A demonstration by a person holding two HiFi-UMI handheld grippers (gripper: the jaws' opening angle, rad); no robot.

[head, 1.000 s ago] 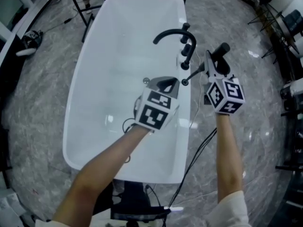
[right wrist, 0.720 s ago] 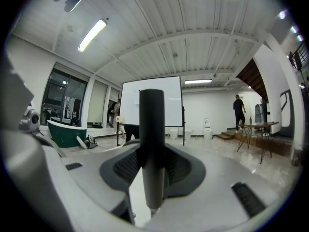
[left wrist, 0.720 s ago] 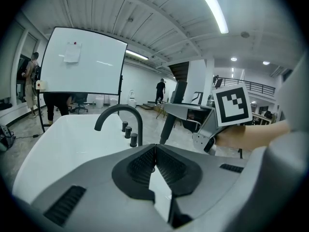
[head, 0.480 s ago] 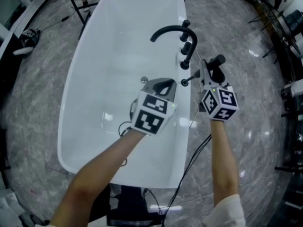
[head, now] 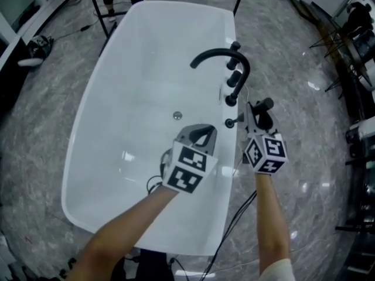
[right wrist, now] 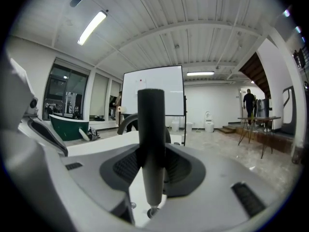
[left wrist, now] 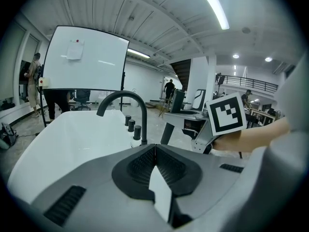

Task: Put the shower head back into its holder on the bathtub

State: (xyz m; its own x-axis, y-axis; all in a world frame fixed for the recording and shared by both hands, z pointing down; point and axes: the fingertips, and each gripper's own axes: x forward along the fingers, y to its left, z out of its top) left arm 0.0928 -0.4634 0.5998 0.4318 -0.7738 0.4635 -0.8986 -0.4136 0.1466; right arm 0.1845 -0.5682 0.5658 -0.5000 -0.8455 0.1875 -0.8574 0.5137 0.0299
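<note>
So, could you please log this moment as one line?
right gripper: shut on shower head, upright over holder | left gripper: shut, empty, over bathtub

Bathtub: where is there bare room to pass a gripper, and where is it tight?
Bare: the tub floor left of the faucet, around the drain. Crowded: the right rim, where knobs, left gripper and right gripper holding the shower head bunch together.

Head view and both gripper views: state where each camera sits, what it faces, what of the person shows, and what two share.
Head view: on the head, facing down at the bathtub; both forearms, left tool, right tool show.
Left gripper view: on left tool, facing the faucet; right forearm shows.
Right gripper view: on right tool, facing the gripped shower head; no arm shows.
Shared: head and left gripper views show the faucet.
</note>
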